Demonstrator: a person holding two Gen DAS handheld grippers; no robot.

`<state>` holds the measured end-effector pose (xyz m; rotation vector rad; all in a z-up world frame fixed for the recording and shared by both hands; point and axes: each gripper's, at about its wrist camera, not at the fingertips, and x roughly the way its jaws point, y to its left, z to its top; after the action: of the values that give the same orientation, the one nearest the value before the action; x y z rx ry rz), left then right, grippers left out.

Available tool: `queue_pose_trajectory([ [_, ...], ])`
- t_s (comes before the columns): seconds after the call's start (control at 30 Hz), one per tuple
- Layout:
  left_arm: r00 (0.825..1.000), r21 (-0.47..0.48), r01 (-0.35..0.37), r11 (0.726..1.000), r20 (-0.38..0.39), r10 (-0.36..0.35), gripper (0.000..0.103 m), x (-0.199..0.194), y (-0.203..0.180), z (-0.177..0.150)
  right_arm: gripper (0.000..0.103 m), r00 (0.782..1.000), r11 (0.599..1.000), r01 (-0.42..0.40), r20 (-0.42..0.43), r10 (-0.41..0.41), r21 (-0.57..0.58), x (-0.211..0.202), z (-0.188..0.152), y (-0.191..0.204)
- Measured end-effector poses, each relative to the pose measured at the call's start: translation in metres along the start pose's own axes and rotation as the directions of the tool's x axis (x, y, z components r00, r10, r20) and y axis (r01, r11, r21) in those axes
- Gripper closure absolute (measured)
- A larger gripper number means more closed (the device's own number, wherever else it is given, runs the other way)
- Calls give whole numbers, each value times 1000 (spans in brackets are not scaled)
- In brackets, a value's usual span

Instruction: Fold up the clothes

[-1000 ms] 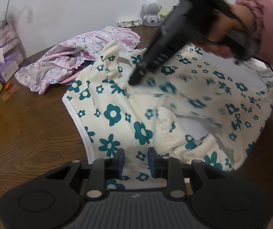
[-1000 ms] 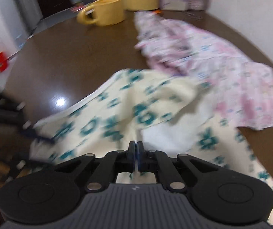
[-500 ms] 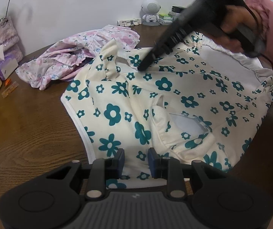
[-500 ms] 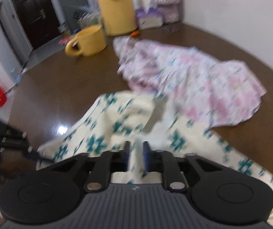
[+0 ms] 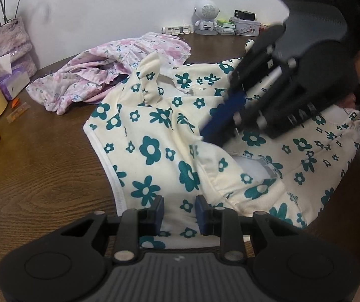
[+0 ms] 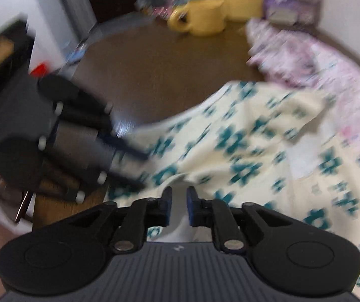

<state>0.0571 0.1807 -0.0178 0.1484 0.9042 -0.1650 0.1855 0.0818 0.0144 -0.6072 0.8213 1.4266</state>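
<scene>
Left gripper point(image 5: 179, 210): jaws parted, hovering over the near hem of the cream garment point(image 5: 154, 151); cloth shows in the gap, but whether the pads press on it I cannot tell.
Right gripper point(image 6: 179, 207): jaws have just been opening; parted now, with pale cloth seen between them but no pinch on it.
Cream garment: spread on the wooden table point(image 5: 41, 171), directly ahead of both sets of jaws; the ruffled sleeve point(image 5: 149, 80) stands up beyond the left jaws.
Long axis: appears to run from the white-edged hem left of the left jaws across to the gathered edge at the far right.
Pink garment point(image 5: 109, 75): crumpled beyond the cream one, touching its far edge.
Risk: the released fold may slump back open; a hasty regrip could catch both layers, or drag the pink garment along.
</scene>
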Motion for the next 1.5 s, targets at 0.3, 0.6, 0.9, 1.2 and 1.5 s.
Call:
queue_pose_trajectory([
  [0.3, 1000, -3, 0, 1000, 7, 0, 77, 0, -1, -2, 99, 995, 993, 91, -24, -93, -82, 23, -3, 10],
  [0.6, 1000, -13, 5, 1000, 15, -4, 77, -1, 0, -3, 93, 991, 996, -89, -101, 87, -23, 18, -6, 20],
  [0.9, 987, -28, -88, 996, 130, 91, 30, -43, -4, -9, 55, 991, 988, 36, 119, -54, 148, -81, -57, 2],
  [1.2, 976, 161, -96, 982, 207, 61, 1, -60, -66, -22, 2, 866, 873, 373, 221, -449, 313, -166, -183, 29],
  [1.5, 966, 182, -196, 963, 207, 157, 1, -64, -101, -36, 1, 751, 763, 600, 158, -641, 241, -206, -257, 52],
])
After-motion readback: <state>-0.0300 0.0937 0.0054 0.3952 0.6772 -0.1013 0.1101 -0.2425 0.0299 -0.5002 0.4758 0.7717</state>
